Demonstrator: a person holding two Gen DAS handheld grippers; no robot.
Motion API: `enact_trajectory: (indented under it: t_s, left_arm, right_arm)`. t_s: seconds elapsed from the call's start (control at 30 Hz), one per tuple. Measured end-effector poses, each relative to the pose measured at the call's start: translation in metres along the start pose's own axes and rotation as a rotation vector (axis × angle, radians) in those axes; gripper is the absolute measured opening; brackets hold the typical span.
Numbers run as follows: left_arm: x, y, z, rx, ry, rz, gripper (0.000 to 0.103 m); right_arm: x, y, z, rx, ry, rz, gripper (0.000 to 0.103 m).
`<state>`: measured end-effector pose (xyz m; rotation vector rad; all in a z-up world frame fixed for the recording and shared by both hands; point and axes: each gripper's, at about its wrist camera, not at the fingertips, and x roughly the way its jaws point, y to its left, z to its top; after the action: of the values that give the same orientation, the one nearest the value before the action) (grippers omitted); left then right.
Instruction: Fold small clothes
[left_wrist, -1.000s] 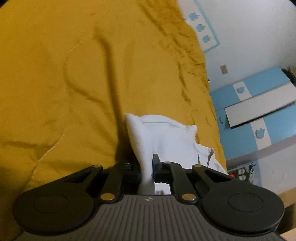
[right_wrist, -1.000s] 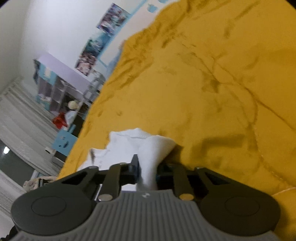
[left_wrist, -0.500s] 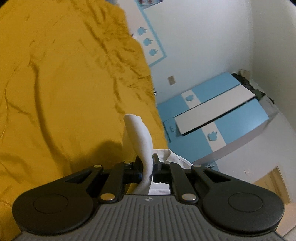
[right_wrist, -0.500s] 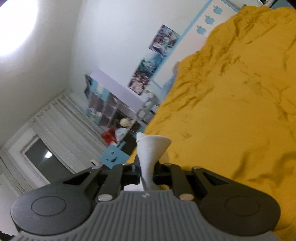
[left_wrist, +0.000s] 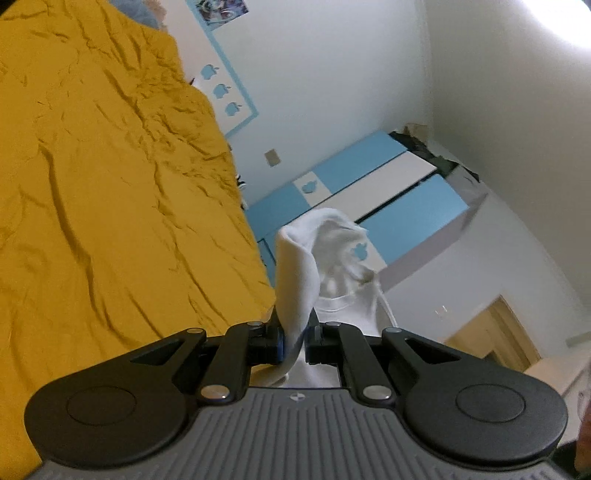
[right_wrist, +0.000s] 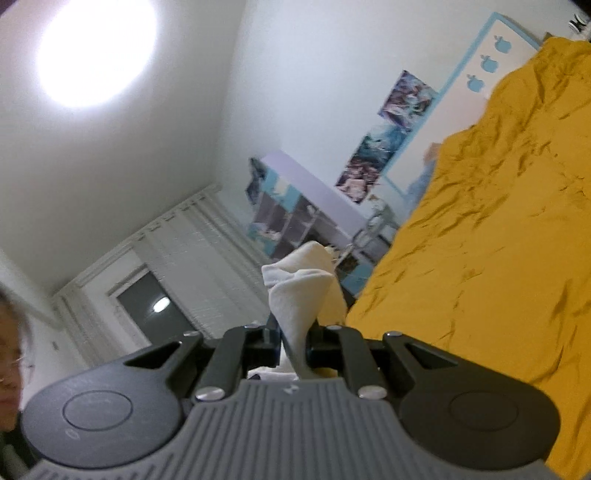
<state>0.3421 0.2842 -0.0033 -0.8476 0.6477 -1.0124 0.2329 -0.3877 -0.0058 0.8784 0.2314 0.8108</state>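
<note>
Pinching white garment (left_wrist: 295, 280) | left gripper (left_wrist: 293, 341) clamped | right gripper (right_wrist: 293, 343) too (cloth poking forward)

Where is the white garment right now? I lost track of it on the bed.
The white garment is pinched in both claws, left claw and right claw, at the centre of each wrist view, held beside the yellow bedspread.

A bed (left_wrist: 110, 221) covered by a wrinkled mustard-yellow blanket (right_wrist: 498, 240).
</note>
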Motion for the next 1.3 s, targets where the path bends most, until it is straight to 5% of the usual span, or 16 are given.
enact_trajectory:
  t_s: [0.23, 0.3, 0.4, 0.43, 0.47, 0.73, 0.87, 0.93, 1.17, 1.3]
  left_arm:
    - [-0.052, -0.018, -0.048, -0.033, 0.022, 0.054, 0.010]
    - [-0.060, -0.015, -0.067, -0.064, 0.070, 0.095, 0.019]
    - [-0.079, -0.009, -0.101, -0.107, 0.128, 0.128, 0.054]
    - [-0.090, -0.011, -0.113, -0.101, 0.121, 0.144, 0.054]
    - [-0.101, -0.013, -0.124, -0.096, 0.103, 0.158, 0.055]
    - [-0.158, -0.036, -0.154, -0.099, 0.019, 0.238, 0.059]
    - [-0.146, -0.067, -0.146, 0.021, 0.035, 0.246, 0.059]
    - [-0.127, -0.086, -0.145, 0.105, 0.076, 0.259, 0.061]
    - [-0.013, -0.140, -0.125, 0.479, 0.375, 0.421, 0.075]
    - [0.047, -0.170, -0.130, 0.731, 0.571, 0.436, 0.076]
  right_arm:
    - [-0.066, 0.064, -0.033, -0.011, 0.056, -0.017, 0.007]
    - [-0.080, 0.074, -0.050, -0.006, 0.129, -0.041, 0.010]
    - [-0.100, 0.077, -0.077, 0.049, 0.271, -0.077, 0.030]
    - [-0.107, 0.078, -0.087, 0.079, 0.322, -0.077, 0.052]
    - [-0.116, 0.082, -0.098, 0.092, 0.354, -0.090, 0.061]
    - [-0.195, 0.122, -0.129, 0.089, 0.278, -0.126, 0.065]
    - [-0.192, 0.136, -0.116, 0.066, 0.239, -0.215, 0.083]
    - [-0.165, 0.139, -0.106, 0.056, 0.288, -0.257, 0.083]
    - [-0.082, 0.149, -0.109, -0.142, 0.591, -0.536, 0.082]
    - [-0.024, 0.166, -0.117, -0.445, 0.726, -0.644, 0.082]
